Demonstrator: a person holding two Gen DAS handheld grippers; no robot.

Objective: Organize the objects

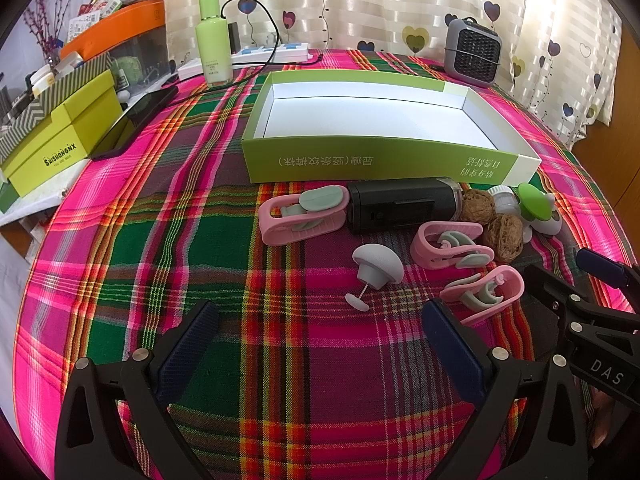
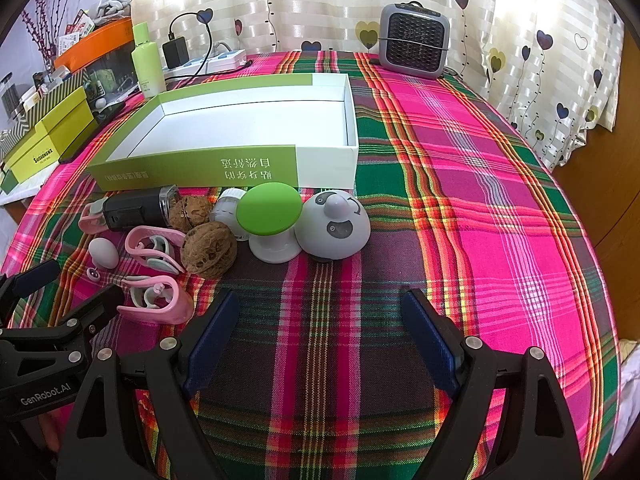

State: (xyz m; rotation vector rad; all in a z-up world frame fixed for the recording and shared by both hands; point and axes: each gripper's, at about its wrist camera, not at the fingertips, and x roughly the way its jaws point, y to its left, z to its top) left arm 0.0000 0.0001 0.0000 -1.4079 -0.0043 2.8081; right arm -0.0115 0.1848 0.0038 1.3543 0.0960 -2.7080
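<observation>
An empty green-and-white box lies on the plaid cloth. In front of it sit three pink clips, a black cylinder device, two walnuts, a grey mushroom knob, a green mushroom stand and a grey dome toy. My left gripper hovers open just before the grey knob, nothing between its fingers. My right gripper is open too, near the dome toy and walnuts, holding nothing.
A small grey heater stands at the back edge by the curtain. A green bottle, a power strip, a black phone and stacked yellow-green boxes crowd the left. Bare plaid cloth stretches to the right.
</observation>
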